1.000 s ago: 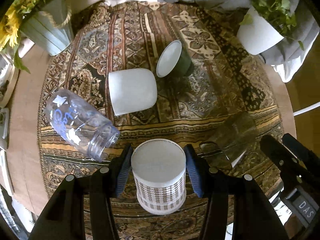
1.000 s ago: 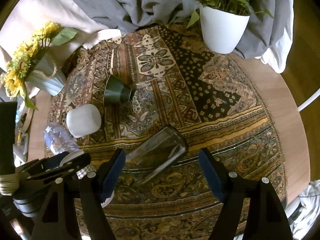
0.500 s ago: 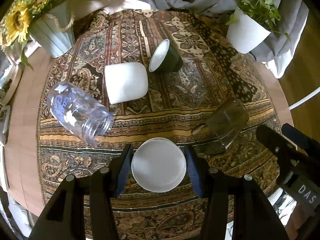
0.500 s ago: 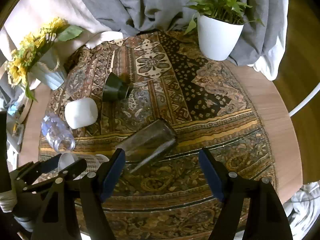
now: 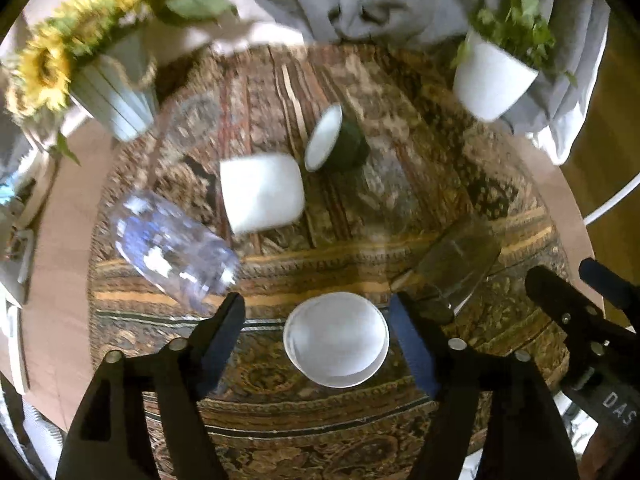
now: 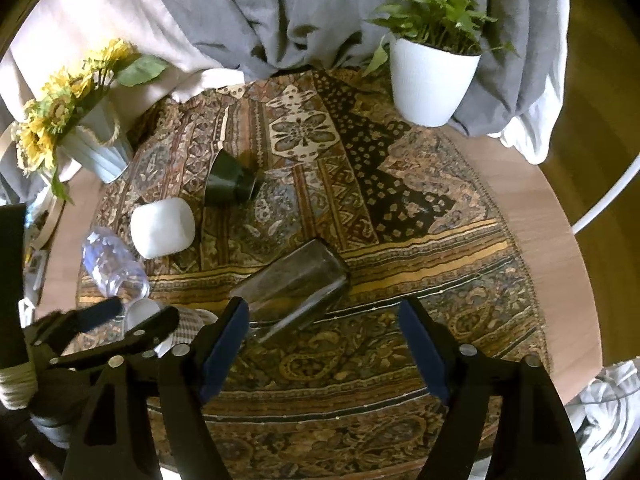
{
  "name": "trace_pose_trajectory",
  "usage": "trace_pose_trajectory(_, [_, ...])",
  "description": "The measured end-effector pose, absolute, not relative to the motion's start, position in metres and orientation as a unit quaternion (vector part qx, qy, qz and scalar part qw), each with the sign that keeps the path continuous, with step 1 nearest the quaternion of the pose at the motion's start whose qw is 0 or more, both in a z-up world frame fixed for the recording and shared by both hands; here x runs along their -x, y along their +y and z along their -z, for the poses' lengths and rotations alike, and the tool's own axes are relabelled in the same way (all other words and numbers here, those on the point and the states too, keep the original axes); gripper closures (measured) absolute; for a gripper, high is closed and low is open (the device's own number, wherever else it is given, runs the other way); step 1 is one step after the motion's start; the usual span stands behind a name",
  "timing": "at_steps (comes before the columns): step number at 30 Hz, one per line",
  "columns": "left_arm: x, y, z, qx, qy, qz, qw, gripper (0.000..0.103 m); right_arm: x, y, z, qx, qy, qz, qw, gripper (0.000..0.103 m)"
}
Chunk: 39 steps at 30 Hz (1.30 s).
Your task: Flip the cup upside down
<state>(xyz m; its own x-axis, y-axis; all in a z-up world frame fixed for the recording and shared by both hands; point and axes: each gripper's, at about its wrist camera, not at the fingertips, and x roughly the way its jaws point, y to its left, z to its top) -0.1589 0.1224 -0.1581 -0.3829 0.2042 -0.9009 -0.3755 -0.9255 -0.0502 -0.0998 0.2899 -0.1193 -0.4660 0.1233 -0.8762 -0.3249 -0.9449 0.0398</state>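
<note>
White and round, the cup (image 5: 336, 339) fills the gap between our left gripper's (image 5: 316, 338) blue pads (image 5: 412, 350), and what faces the lens looks like its flat base, so we judge it already stands mouth-down on the rug (image 5: 360, 432). Our left jaws are spread with a clear gap on each side of the cup, gripping nothing; the cup sits free on the cloth, dead ahead of the tool with its long axis pointing up toward the camera. Our right gripper (image 6: 324, 344) is likewise spread wide and empty, hovering over the rug with a glass (image 6: 292, 288) lying on its side just beyond its left pad, the glass's long axis running diagonally up and to the right. From the right view the cup (image 6: 144, 312) shows only as a sliver behind the left tool's fingers, so the left hand is plainly the nearer one, and any further move on the cup would, we think, be a straight lift away. Just past the cup to the left a clear bottle (image 5: 172, 256) lies on its side; farther on a white pot (image 5: 262, 192) and a dark green cup (image 5: 336, 140) also lie tipped. At the far edge stand sunflowers (image 5: 52, 68) and a plant (image 5: 496, 76) against grey drapes (image 6: 280, 12).
</note>
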Motion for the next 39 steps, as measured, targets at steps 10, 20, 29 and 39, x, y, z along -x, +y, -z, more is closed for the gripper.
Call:
trace_pose_trajectory(10, [0.113, 0.073, 0.083, 0.360, 0.032, -0.927, 0.103, 0.000, 0.062, 0.280, 0.076, 0.412, 0.108, -0.895, 0.130, 0.019])
trace_pose_trajectory(20, [0.063, 0.040, 0.037, 0.259, 0.037, -0.964, 0.053, 0.000, 0.015, 0.248, 0.021, 0.285, 0.080, -0.950, 0.099, 0.011])
trace_pose_trajectory(29, [0.033, 0.017, 0.021, 0.223, 0.035, -0.974, 0.031, 0.000, -0.013, 0.219, -0.003, 0.222, 0.046, -0.971, 0.072, 0.006])
trace_pose_trajectory(39, [0.014, 0.002, 0.010, 0.198, 0.033, -0.980, 0.018, 0.000, -0.034, 0.199, -0.008, 0.195, 0.031, -0.978, 0.062, 0.004])
